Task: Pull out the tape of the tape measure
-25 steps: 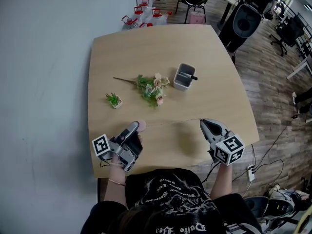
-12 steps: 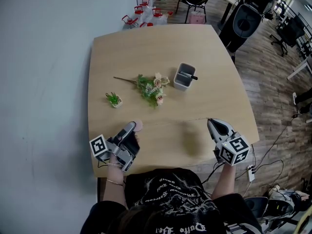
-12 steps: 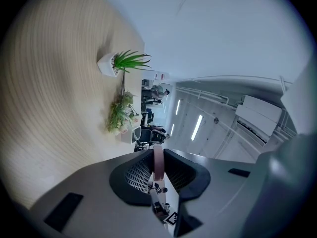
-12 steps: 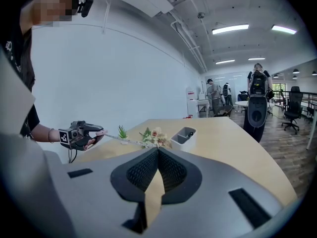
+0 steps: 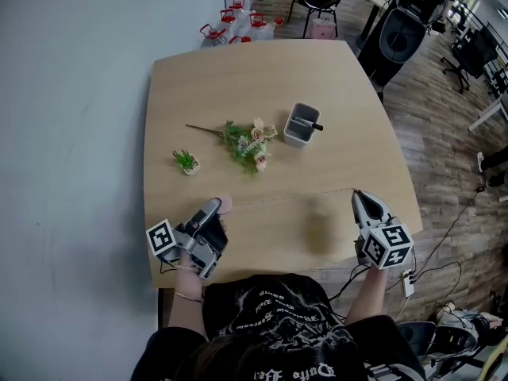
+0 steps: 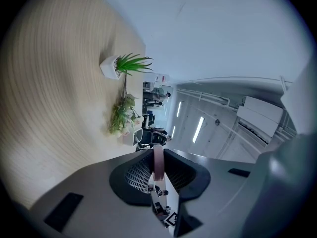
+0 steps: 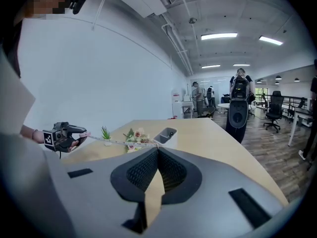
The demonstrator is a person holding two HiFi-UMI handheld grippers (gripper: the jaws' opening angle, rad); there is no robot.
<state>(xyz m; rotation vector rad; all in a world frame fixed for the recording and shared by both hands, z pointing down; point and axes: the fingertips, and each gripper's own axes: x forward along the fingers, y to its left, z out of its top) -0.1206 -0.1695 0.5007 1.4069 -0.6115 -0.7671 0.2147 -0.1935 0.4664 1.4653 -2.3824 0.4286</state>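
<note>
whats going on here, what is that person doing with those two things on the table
A person holds a tool in each hand over a wooden table. The left tool is clamped on a pink tape measure, and the right tool is pinched shut on the end of its tape. The tape runs drawn out in a line between the two, near the table's front edge. A flower sprig, a small potted plant and a grey holder sit beyond.
</note>
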